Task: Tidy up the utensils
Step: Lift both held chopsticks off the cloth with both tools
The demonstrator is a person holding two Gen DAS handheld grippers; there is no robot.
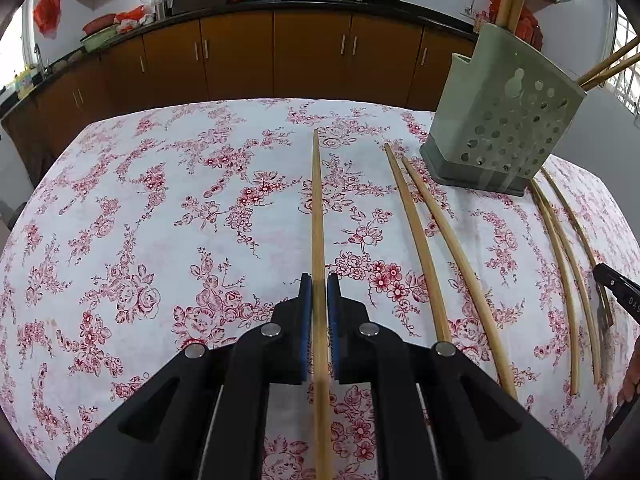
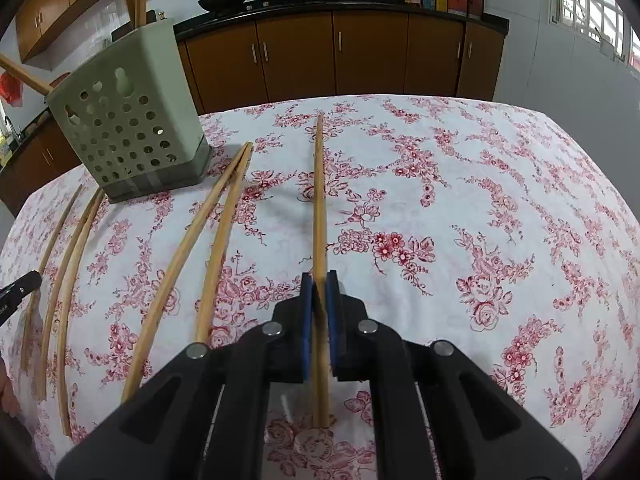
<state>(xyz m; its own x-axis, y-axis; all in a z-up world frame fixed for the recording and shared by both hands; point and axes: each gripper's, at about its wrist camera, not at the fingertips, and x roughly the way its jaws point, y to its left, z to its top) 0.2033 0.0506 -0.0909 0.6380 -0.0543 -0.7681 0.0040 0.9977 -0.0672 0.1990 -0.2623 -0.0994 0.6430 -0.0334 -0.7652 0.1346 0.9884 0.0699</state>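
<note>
Chopstick (image 1: pixel 318 216) clamped between left tongs (image 1: pixel 319 286)

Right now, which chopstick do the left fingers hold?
The leftmost chopstick, clamped in the left gripper at the table's near edge; the next chopstick lies free.

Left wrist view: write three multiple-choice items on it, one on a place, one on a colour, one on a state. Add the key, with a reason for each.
1. Where does the utensil holder stand relative to the chopstick in the left gripper?
A. To its right
B. To its left
C. Lying across it

2. What colour is the holder?
A. Red
B. Pale green
C. Black

3. What state is the left gripper in?
A. Wide open
B. Shut on the holder's rim
C. Shut on the chopstick

Key: 1 A, the holder sits far right on the floral cloth; 2 B, its perforated walls are pale green; 3 C, the blue pads press the stick's sides.
</note>
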